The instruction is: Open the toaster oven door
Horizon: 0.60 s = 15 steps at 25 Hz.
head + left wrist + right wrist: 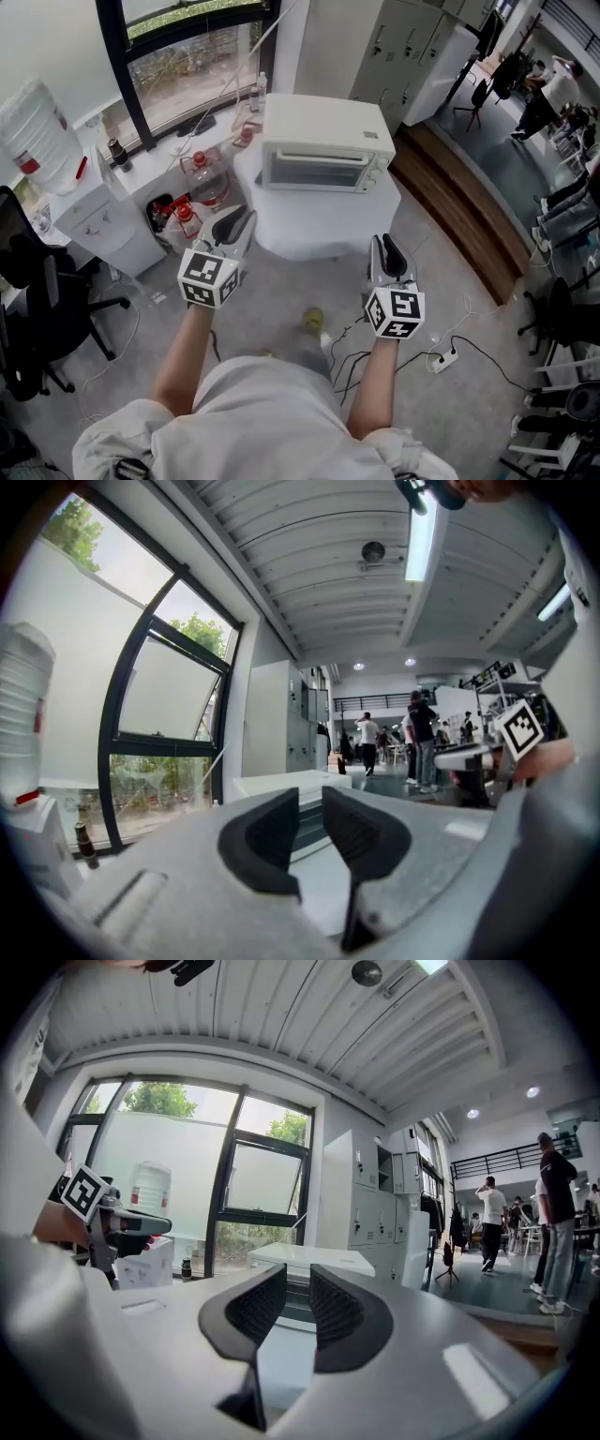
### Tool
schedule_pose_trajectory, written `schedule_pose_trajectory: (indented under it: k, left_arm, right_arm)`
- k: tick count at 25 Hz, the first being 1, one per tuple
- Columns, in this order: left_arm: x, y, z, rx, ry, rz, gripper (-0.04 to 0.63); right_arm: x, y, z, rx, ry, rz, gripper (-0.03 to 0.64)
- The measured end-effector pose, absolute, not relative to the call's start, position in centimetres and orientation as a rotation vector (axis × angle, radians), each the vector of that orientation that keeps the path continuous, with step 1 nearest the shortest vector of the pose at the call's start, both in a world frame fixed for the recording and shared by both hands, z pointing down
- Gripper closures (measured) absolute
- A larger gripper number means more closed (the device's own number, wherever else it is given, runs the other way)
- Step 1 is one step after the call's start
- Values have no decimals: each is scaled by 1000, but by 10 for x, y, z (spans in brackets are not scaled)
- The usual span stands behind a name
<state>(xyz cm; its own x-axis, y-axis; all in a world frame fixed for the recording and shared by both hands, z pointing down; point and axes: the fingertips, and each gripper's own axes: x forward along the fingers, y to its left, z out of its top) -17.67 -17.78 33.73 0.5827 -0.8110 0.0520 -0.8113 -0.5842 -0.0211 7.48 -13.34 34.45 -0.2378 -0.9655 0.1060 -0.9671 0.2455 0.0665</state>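
While the toaster oven [323,142] sits on the white table [319,234] with its door [314,170] shut, the left gripper [234,223] and right gripper [387,251] hover short of it, each with jaws slightly parted, gripping nothing.

Pale short-sleeved shirt [253,412], grey left claw [242,218] and right claw [382,246], black ribbed pads [246,1312], black-and-white marker cubes [208,277]

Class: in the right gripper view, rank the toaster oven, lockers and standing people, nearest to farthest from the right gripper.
1. Toaster oven, straight ahead of the right gripper.
2. Lockers, behind it, rightward.
3. Standing people, far right background.
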Motion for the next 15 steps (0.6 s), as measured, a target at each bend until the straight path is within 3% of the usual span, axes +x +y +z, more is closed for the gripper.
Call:
schedule_pose_trajectory:
  k: [15]
  left_arm:
    - [-134, -307, 359, 2705, -1503, 146, 522]
  right_arm:
    - [119, -281, 360, 1733, -2441, 42, 554]
